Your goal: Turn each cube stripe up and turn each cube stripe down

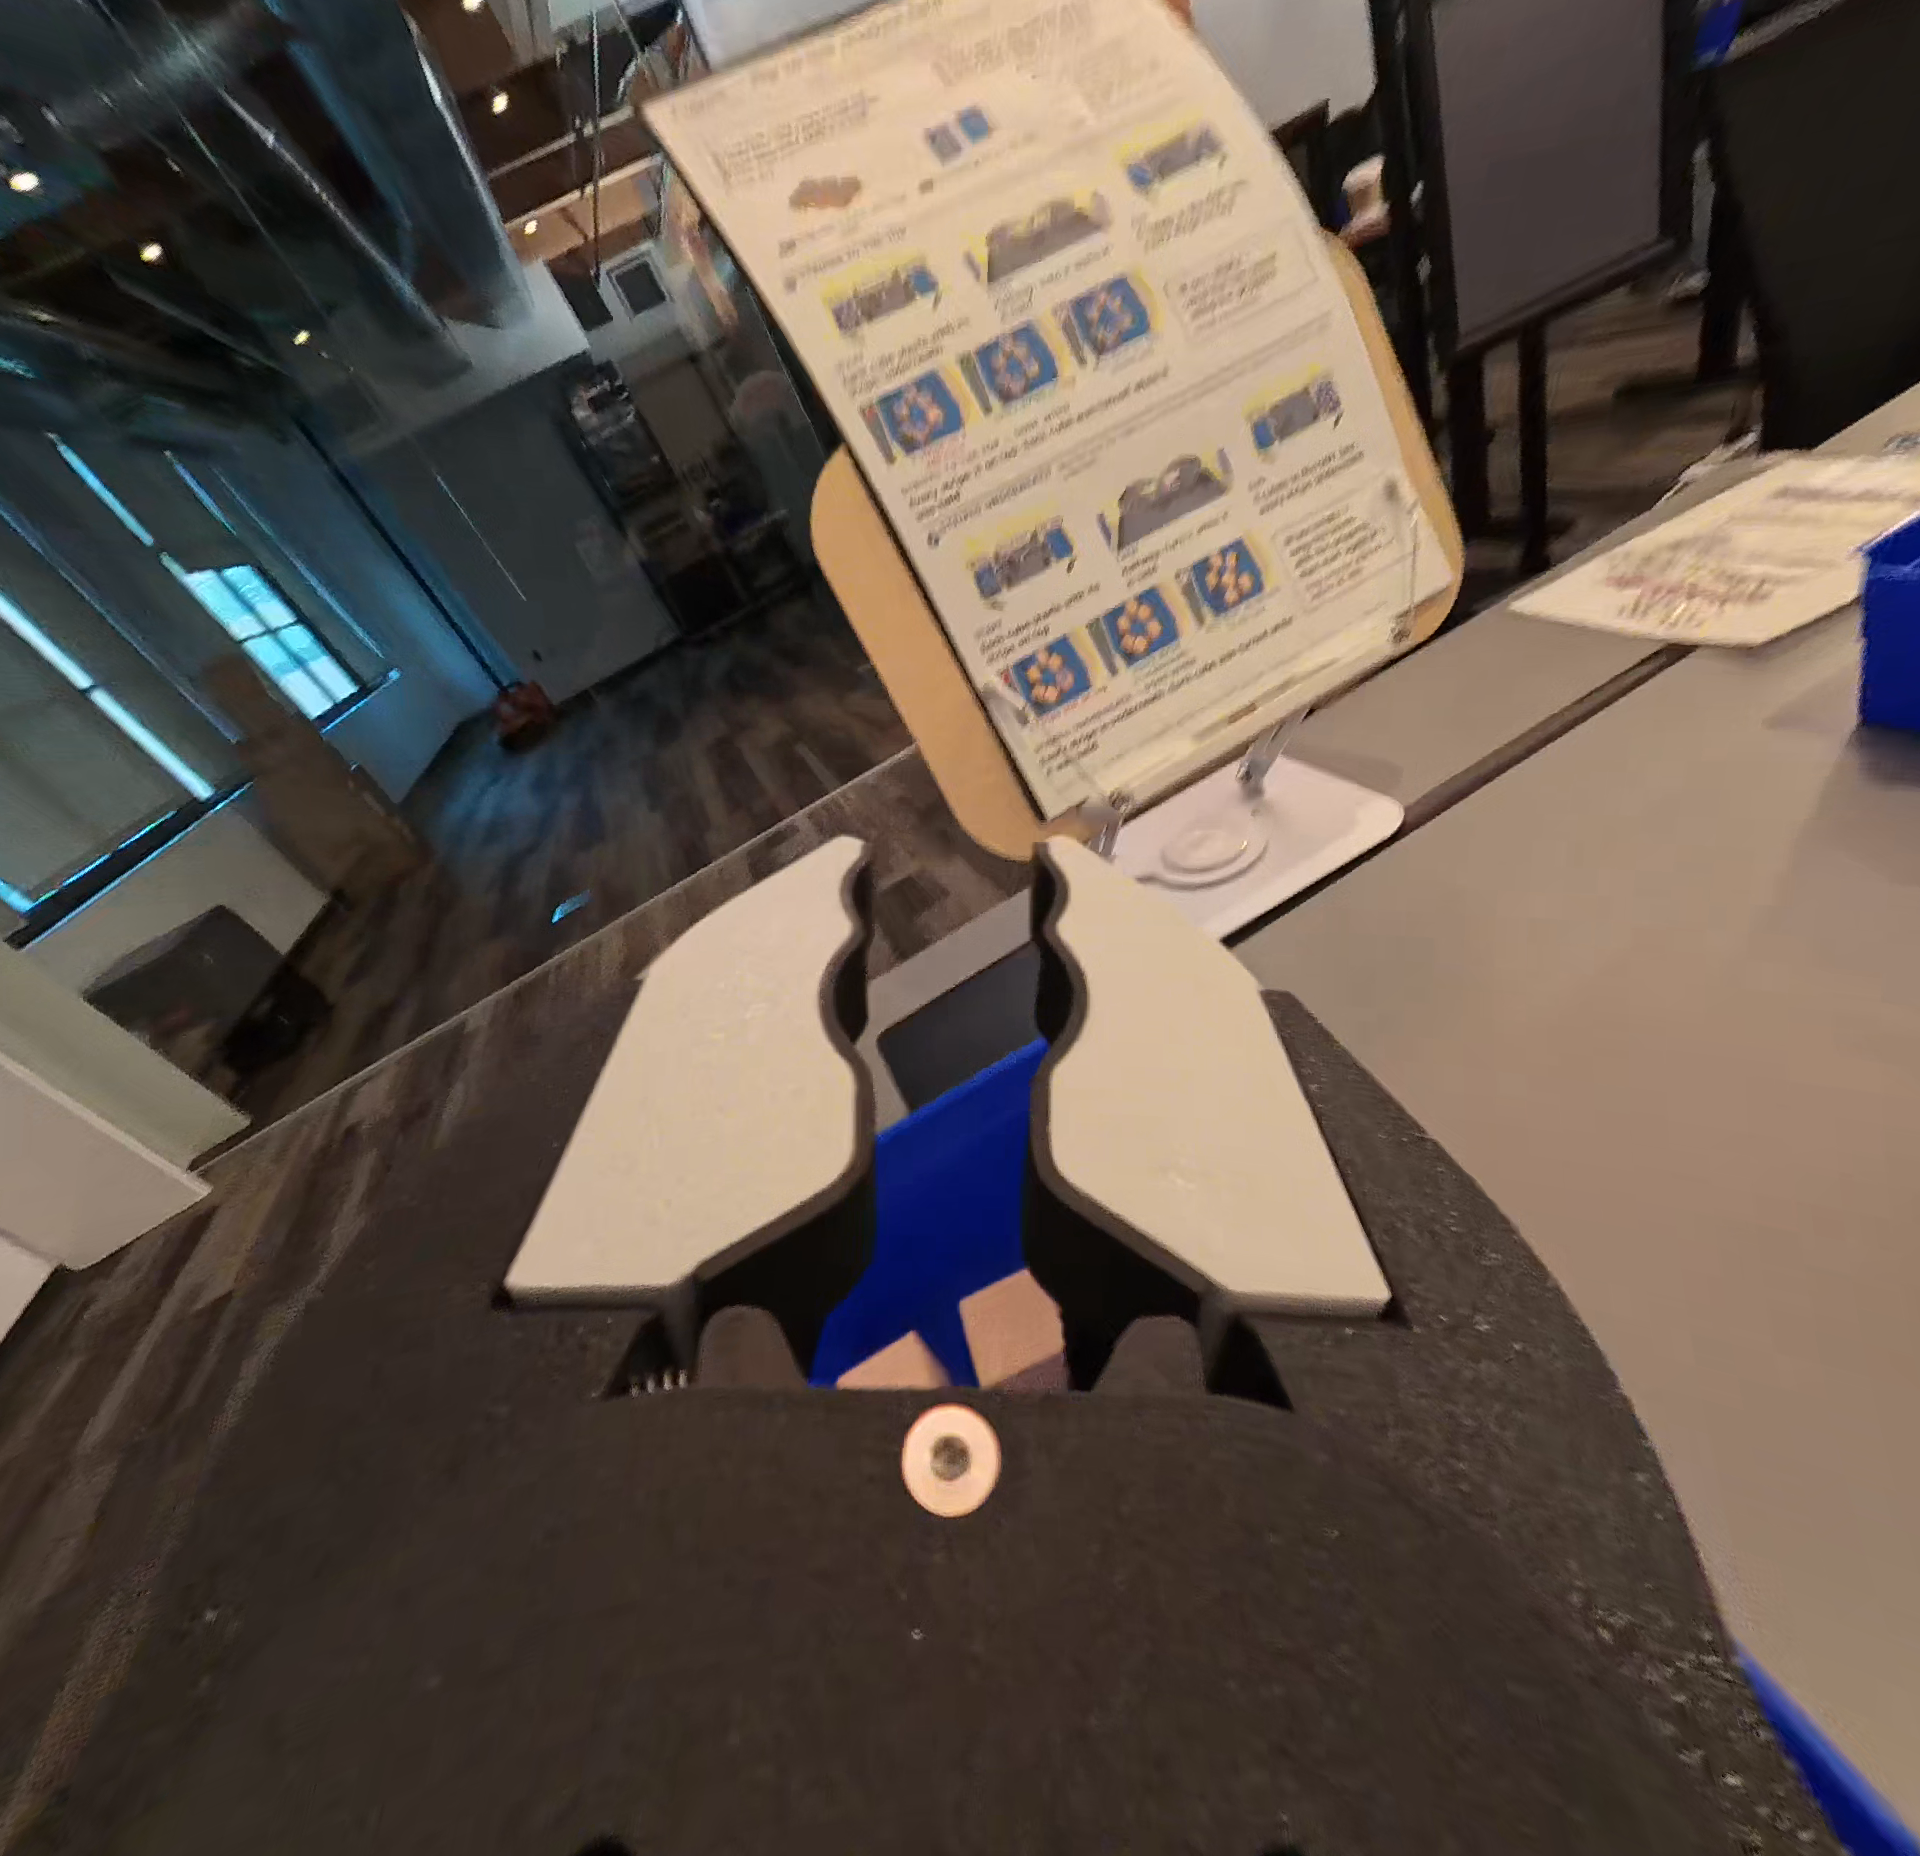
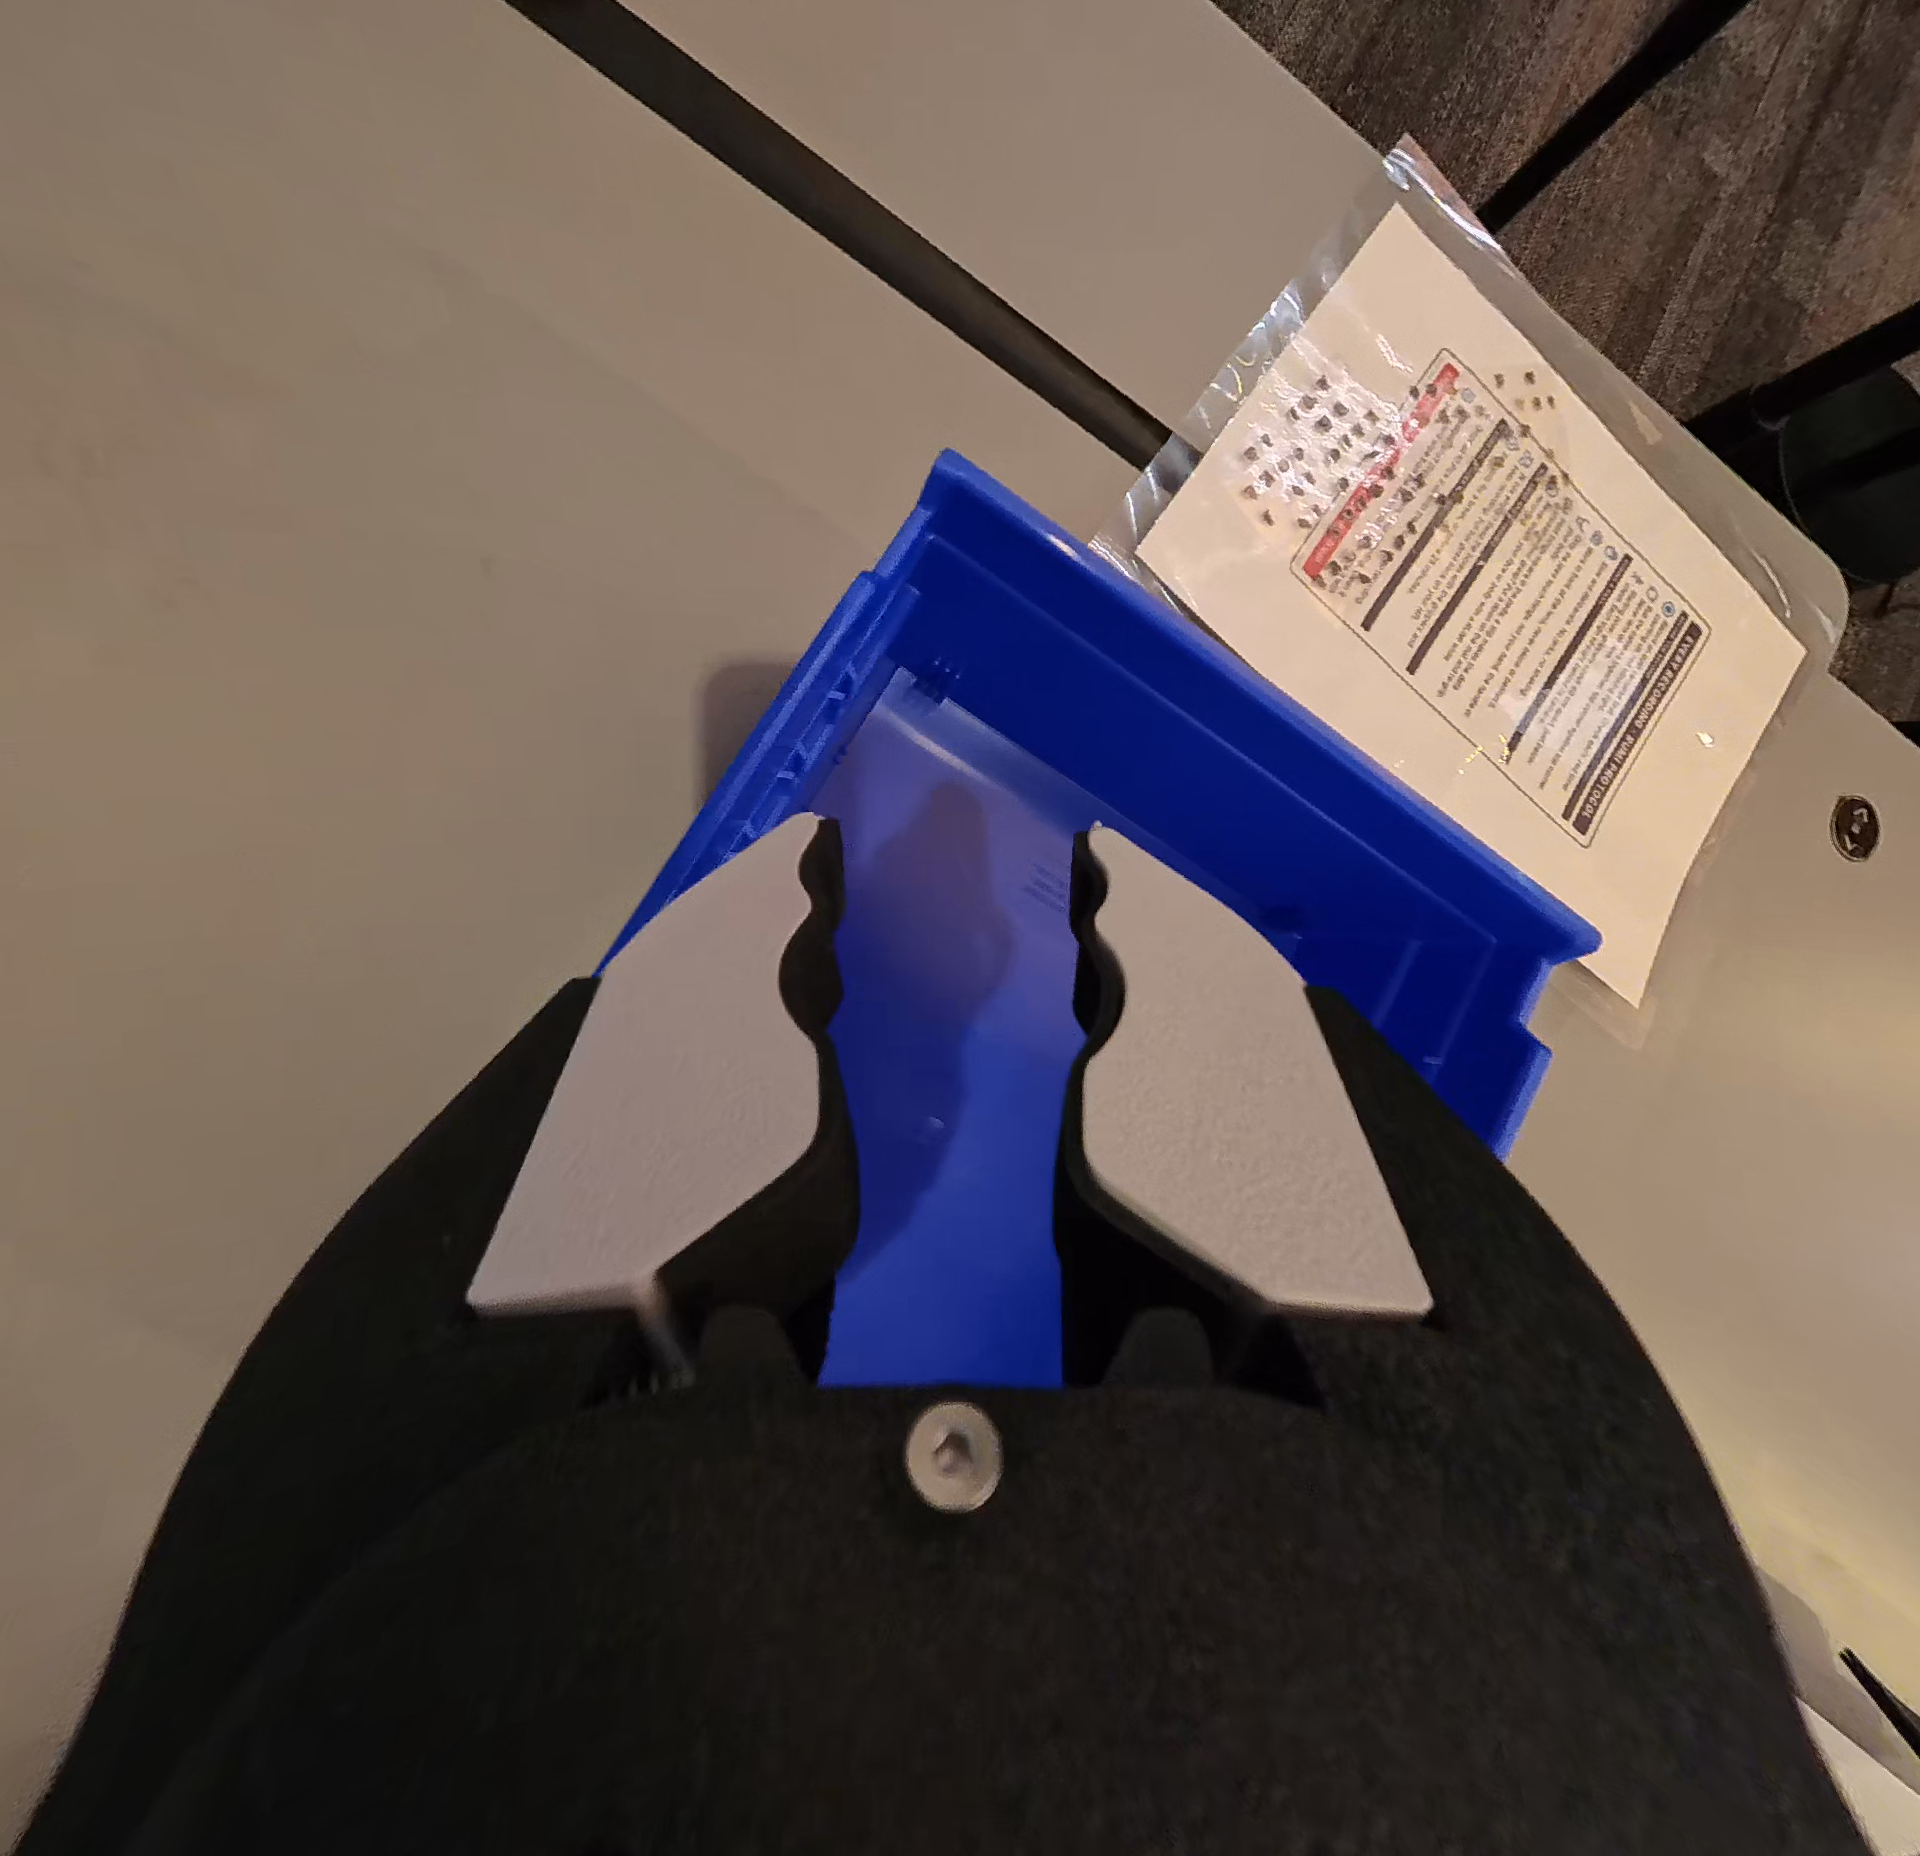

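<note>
left gripper (image 1: 948, 861): fingers apart with a narrow gap, nothing between them; raised, aimed out over the table's far edge
cubes (image 1: 1006, 1339): only pale wood-coloured faces visible low in the gap between the left fingers, inside a blue bin (image 1: 951, 1193); stripe orientation cannot be told
instruction sheet (image 1: 1049, 393): printed page with pictures on a tan board, propped on a white stand (image 1: 1262, 840), just past the left fingertips; blurred
grey table (image 1: 1558, 975): dark seam runs across it
second blue bin (image 1: 1891, 632): at the right edge of the left wrist view, beside a flat printed sheet (image 1: 1714, 559)
right gripper (image 2: 956, 835): fingers spread, nothing held; pointing down into a blue bin (image 2: 1195, 726)
bin interior: bare blue floor between the fingers, no cube visible there
bagged card (image 2: 1475, 580): white printed card in a clear plastic sleeve, lying on the table just beyond the bin's far wall, touching or tucked under it
table (image 2: 364, 456): grey top, black seam diagonally behind the bin
</note>
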A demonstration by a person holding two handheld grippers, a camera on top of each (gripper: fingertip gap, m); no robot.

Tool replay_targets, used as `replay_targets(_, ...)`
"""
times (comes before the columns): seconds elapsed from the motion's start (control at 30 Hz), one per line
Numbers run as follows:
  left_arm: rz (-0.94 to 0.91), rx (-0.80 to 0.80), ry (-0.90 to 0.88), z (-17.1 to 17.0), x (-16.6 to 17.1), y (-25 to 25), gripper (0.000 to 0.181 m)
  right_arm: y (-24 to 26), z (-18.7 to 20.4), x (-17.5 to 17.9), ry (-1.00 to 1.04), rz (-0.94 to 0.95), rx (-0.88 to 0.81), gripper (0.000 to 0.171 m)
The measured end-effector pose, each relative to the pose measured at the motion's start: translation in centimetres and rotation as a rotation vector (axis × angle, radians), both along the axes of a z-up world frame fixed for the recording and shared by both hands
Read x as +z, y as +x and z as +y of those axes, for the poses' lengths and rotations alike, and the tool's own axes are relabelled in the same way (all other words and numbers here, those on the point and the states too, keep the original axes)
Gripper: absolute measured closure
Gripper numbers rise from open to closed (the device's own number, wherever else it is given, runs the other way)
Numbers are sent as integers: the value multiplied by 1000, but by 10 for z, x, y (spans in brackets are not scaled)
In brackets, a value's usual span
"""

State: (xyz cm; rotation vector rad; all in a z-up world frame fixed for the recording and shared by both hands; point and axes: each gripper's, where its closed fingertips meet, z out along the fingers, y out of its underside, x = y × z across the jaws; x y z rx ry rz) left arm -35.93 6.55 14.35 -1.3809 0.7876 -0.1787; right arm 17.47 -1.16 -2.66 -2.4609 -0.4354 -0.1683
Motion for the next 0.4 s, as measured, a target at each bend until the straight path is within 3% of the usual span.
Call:
replay_targets(0.03,-24,-36,-1,-3,7,4,159,-1,0,-1,-2,3,6,130)
replay_targets(0.13,-26,-99,-94,-8,17,9,172,1,-2,-2,-9,5,8,129)
replay_targets(0.2,52,-144,-219,-14,7,11,181,2,-2,-1,-6,16,11,129)
replay_targets(0.3,201,-170,-571,-37,-45,9,181,2,-2,-2,-6,28,13,129)
replay_targets(0.4,246,-21,-602,-24,-83,-2,181,2,-1,-5,-19,27,19,129)
